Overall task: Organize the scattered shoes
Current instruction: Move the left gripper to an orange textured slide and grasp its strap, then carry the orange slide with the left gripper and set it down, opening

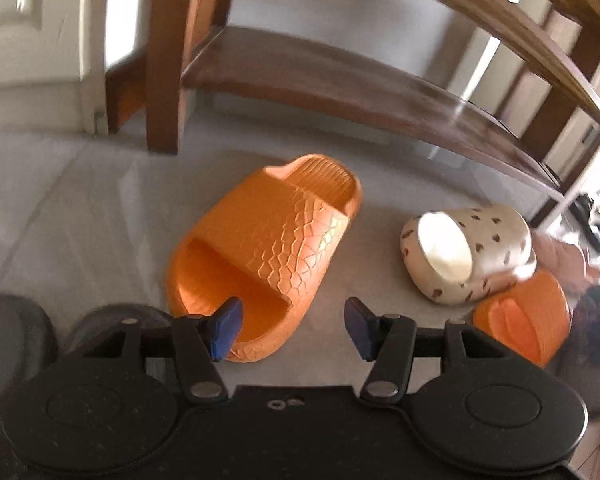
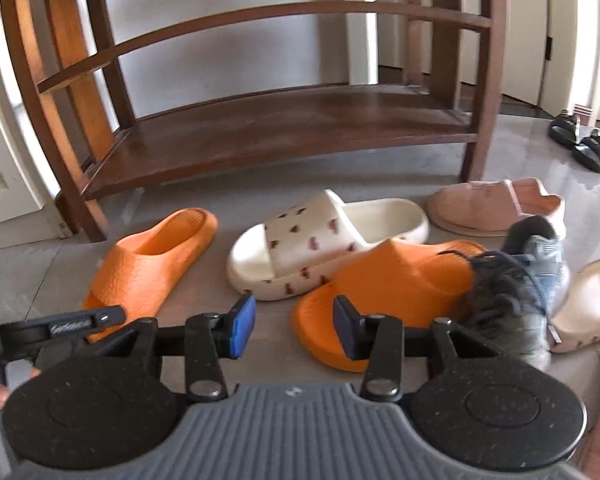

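We see the shoes scattered on the grey floor [image 2: 40, 276] in front of the wooden shoe rack [image 2: 284, 128]. The nearer orange slide [image 1: 264, 248] lies by our left gripper [image 1: 292, 328], whose jaws stand apart with nothing pressed between them; 1 blue pad [image 1: 226, 328] shows against the slide's heel end, contact unclear. The white patterned slide [image 2: 320, 240] rests partly on the 2nd orange slide [image 2: 388, 284], just ahead of our right gripper [image 2: 294, 328], also released and empty. A dark sneaker [image 2: 516, 288] leans against that slide. A pink slipper [image 2: 488, 208] sits behind, a cream slide [image 2: 588, 304] right, and 2 black sandals [image 2: 584, 144] well apart.
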Available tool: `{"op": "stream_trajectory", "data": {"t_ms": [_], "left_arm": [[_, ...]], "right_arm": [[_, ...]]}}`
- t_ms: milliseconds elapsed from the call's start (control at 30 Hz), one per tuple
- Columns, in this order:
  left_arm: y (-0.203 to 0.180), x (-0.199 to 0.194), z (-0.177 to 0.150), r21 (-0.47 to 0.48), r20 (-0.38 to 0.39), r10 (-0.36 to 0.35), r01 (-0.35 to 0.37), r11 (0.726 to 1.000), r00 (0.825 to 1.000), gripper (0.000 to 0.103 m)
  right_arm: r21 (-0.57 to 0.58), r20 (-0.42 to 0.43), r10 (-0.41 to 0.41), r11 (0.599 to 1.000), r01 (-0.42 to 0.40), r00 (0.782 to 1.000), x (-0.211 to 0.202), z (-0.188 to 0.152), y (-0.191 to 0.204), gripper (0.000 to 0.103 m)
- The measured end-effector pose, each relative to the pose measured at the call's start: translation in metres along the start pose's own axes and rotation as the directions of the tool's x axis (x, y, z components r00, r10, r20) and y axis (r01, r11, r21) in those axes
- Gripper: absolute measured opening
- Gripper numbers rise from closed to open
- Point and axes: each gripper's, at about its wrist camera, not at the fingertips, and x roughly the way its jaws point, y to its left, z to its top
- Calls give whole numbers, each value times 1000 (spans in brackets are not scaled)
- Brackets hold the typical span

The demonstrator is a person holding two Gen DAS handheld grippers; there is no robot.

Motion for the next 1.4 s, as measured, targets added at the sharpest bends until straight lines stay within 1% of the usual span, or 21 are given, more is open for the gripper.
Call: {"op": "stream_trajectory", "data": {"t_ms": [133, 200, 267, 333, 433, 500, 533, 600, 700, 833, 900, 967, 1033, 1067, 1100, 1133, 1200, 1233, 1267, 1333, 1400], "left_arm": [[5, 18, 6, -76, 18, 7, -5, 997, 1000, 56], [6, 25, 10, -93, 24, -3, 5, 996, 1000, 51], [5, 30, 14, -85, 27, -7, 9, 996, 1000, 45], [2, 34, 16, -80, 14, -27, 28, 996, 1000, 39], [-8, 31, 14, -15, 13, -30, 30, 999, 999, 29], [-22, 20, 9, 63, 48, -26, 23, 998, 999, 20], [-28, 13, 6, 90, 70, -26, 20, 996, 997, 18], [-39, -1, -1, 108, 97, -33, 23, 994, 995, 12], [-50, -21, -13, 97, 108, -51, 41, 994, 993, 10], [-62, -43, -31, 108, 132, -78, 64, 992, 988, 10], [-72, -57, -51, 118, 116, -104, 90, 989, 988, 10], [-74, -60, -63, 147, 104, -107, 91, 985, 989, 10], [-77, -64, -74, 176, 92, -110, 93, 980, 990, 14], [-78, -61, -73, 184, 97, -110, 91, 979, 989, 16], [-76, -57, -68, 197, 112, -110, 87, 977, 988, 24], [-72, -54, -62, 193, 122, -104, 79, 978, 987, 27], [-68, -51, -54, 190, 135, -99, 72, 979, 986, 29], [-62, -46, -44, 192, 147, -100, 71, 979, 984, 31], [-59, -44, -39, 189, 154, -103, 73, 979, 983, 37], [-52, -39, -28, 186, 158, -116, 86, 979, 981, 38], [-47, -36, -19, 185, 157, -135, 105, 977, 978, 45]], "right_arm": [[24, -17, 22, 999, -22, 1000, -3, -7, 1, 51], [20, -23, 25, 999, -25, 999, -4, -10, 2, 51], [15, -26, 25, 1000, -25, 999, -5, -13, 2, 51], [19, -28, 24, 1000, -23, 999, -7, -15, 1, 52], [20, -25, 9, 1000, -9, 1000, -7, -17, -1, 51], [21, -24, -9, 1000, 10, 1000, -6, -17, -2, 51], [23, -24, -19, 1000, 19, 1000, -5, -16, -3, 51], [38, -15, -32, 999, 33, 999, -3, -13, -5, 51], [40, 4, -61, 997, 60, 998, -5, -8, -7, 51], [40, 28, -92, 995, 90, 995, -12, -6, -12, 51], [44, 33, -100, 994, 98, 994, -16, -8, -14, 51], [59, 27, -112, 992, 110, 993, -23, -15, -19, 51], [71, 14, -115, 991, 113, 993, -26, -22, -22, 51], [77, 8, -116, 990, 115, 993, -28, -25, -23, 51], [76, 6, -116, 990, 115, 993, -29, -27, -23, 51], [73, 0, -114, 991, 114, 993, -31, -29, -23, 51], [68, -2, -110, 992, 110, 994, -32, -30, -22, 51], [59, -2, -106, 993, 106, 994, -33, -30, -20, 51], [52, 1, -104, 993, 104, 995, -33, -29, -18, 51], [46, 4, -95, 994, 95, 995, -33, -27, -16, 51], [33, 6, -87, 996, 86, 996, -32, -23, -14, 51]]}}
